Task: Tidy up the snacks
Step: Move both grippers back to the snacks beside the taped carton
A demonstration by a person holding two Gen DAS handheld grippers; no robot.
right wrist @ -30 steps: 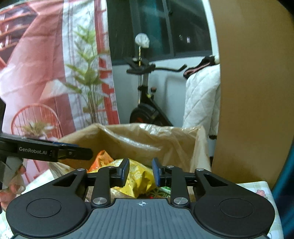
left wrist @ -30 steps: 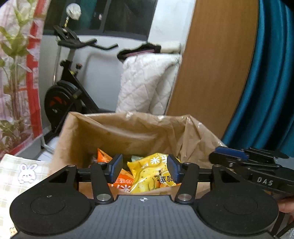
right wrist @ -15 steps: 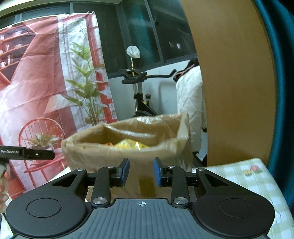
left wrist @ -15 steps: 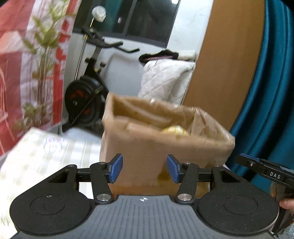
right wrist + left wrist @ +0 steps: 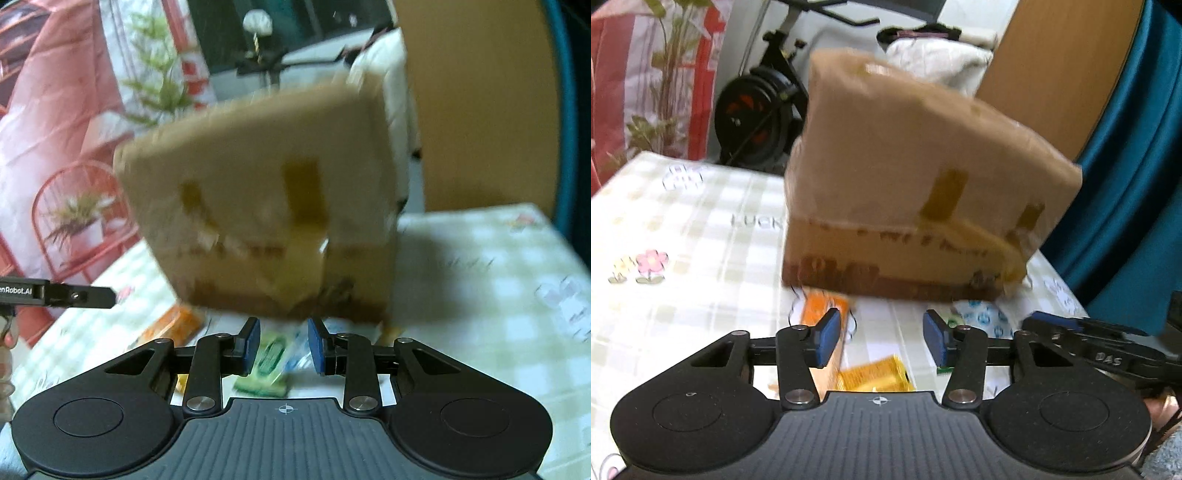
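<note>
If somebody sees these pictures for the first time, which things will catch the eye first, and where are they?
The big brown cardboard box fills the middle of both views, standing on the checked tablecloth. In front of it lie loose snack packets: an orange one towards the left and a green one seen between the right tongs. The left tongs are open and hold nothing.

Even indoor light is seen; the cardboard box (image 5: 923, 177) is smeared by motion blur, edges are bowed, print perhaps unreadable.
</note>
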